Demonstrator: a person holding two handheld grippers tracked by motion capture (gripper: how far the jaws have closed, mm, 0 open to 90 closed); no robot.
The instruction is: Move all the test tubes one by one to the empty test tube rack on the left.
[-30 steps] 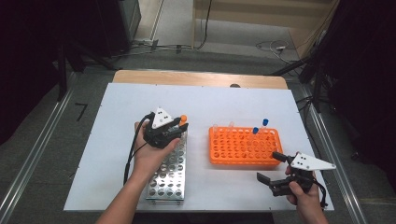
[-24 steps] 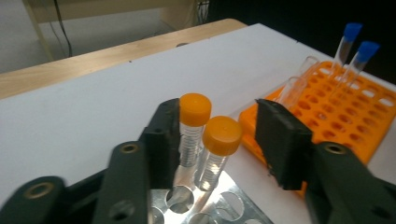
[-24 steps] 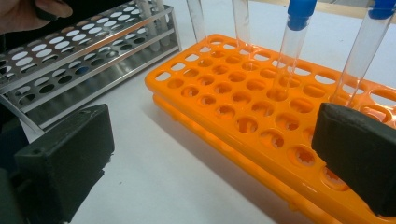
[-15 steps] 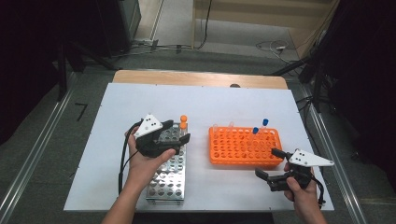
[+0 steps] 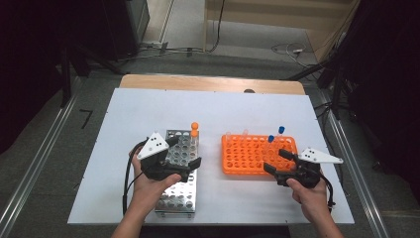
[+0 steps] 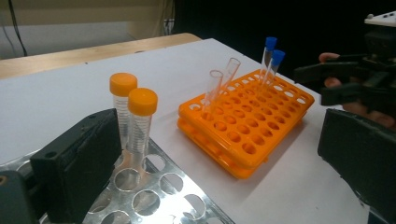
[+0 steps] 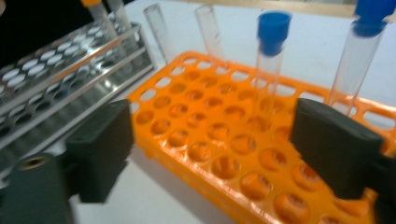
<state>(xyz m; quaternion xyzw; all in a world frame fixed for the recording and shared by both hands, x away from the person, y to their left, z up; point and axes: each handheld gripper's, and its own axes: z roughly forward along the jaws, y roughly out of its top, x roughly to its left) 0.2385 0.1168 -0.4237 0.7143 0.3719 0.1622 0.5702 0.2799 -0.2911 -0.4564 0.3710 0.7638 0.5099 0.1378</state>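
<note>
Just let go of the orange-capped tube (image 6: pixel 141 122) in the metal rack (image 5: pixel 179 184), left gripper (image 5: pixel 190 152) spread empty; right gripper (image 5: pixel 274 161), apart, narrowing toward a blue-capped tube (image 7: pixel 272 60).

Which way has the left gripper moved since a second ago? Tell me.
Yes. The left gripper, jaws just opened and empty, has drawn back from the orange-capped tubes along the metal rack toward the person.

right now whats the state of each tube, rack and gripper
orange-capped tubes: two, capped, upright in the metal rack
metal rack: flat on the table, mostly empty
blue-capped tubes: two, capped, standing in the orange rack
clear tubes: two, uncapped, leaning
orange rack: mostly empty
left gripper: open, empty
right gripper: open, empty
</note>
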